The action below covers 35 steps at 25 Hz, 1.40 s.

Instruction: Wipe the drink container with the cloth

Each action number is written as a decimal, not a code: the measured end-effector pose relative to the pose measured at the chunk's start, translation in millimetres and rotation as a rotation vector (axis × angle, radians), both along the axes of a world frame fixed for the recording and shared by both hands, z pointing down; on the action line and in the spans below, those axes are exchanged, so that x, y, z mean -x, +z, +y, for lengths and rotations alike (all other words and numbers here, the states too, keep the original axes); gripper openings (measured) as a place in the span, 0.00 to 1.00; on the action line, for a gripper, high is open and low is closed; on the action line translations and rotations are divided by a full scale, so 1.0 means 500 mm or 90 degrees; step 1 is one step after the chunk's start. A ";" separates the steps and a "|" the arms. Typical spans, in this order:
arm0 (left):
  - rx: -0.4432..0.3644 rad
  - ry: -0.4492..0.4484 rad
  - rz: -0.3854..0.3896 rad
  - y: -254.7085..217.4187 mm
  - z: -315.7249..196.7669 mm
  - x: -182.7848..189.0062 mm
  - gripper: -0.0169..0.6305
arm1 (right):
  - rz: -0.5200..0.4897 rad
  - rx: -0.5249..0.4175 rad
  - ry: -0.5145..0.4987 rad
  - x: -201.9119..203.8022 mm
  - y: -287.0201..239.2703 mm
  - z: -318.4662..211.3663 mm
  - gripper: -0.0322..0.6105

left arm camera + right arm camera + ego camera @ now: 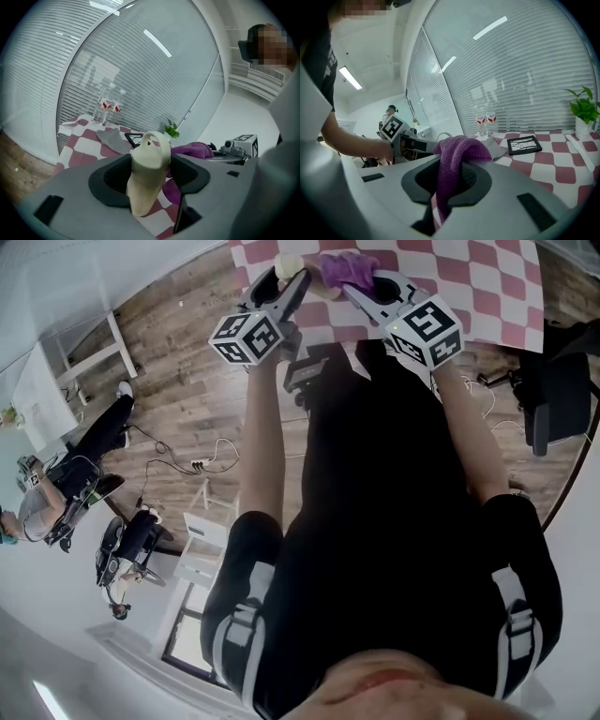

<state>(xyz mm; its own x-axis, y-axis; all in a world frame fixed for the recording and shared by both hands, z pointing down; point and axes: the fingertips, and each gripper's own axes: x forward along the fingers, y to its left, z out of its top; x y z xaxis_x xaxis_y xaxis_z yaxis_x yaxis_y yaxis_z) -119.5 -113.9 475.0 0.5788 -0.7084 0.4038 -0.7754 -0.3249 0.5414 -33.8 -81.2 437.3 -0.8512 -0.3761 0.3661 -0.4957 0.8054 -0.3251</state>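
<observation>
Between the fingers of the left gripper [283, 283], spread wide and pressed against both flanks: cream drink container [147, 171], loop handle uppermost, clear of the table. Between the fingers of the right gripper [367, 285], pinched almost together: purple cloth [453, 161], bunched over the pads and trailing down beneath them.

Judged from this: picking-up done on both sides, cloth and container close together above the checked tablecloth [82, 149]. Cloth just to the right of the left fingers and slightly beyond them, about level with the container's shoulder; touching or merely beside, impossible to tell. No sign of which faces already rubbed, so wiping itself reckoned barely begun or about to begin. Left to do: press the bunched cloth onto the container, work it round body and handle, probably turning the container to reach the far side, then set both down.

Beyond both sets of fingers, well apart on the tablecloth: grey rag [112, 139], black frame [524, 144], two water bottles [104, 108] by the blinds, small potted plant [582, 115]. None of it between cloth and container. Likeliest hindrance: the wide left fingers themselves, covering the two flanks under the pads, plus the short bunch of cloth ahead of the right fingers.
</observation>
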 end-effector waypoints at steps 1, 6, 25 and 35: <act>-0.001 -0.001 -0.003 0.002 0.000 0.001 0.46 | 0.006 0.001 0.002 0.005 0.007 -0.004 0.12; -0.003 -0.013 0.005 0.005 0.002 0.011 0.46 | 0.045 -0.014 -0.032 0.039 0.033 -0.006 0.12; 0.010 -0.014 0.009 0.017 0.042 0.042 0.46 | 0.114 -0.057 -0.117 0.139 0.096 0.019 0.16; 0.010 -0.015 0.004 0.018 0.037 0.044 0.46 | 0.144 -0.020 -0.127 0.121 0.156 0.033 0.16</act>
<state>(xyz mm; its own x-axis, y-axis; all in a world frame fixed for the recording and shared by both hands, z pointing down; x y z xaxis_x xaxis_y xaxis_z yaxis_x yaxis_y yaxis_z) -141.4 -95.2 484.0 0.5642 -0.7160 0.4112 -0.7794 -0.2975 0.5513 -94.3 -64.7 515.3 -0.8072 -0.2243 0.5460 -0.3840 0.9021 -0.1971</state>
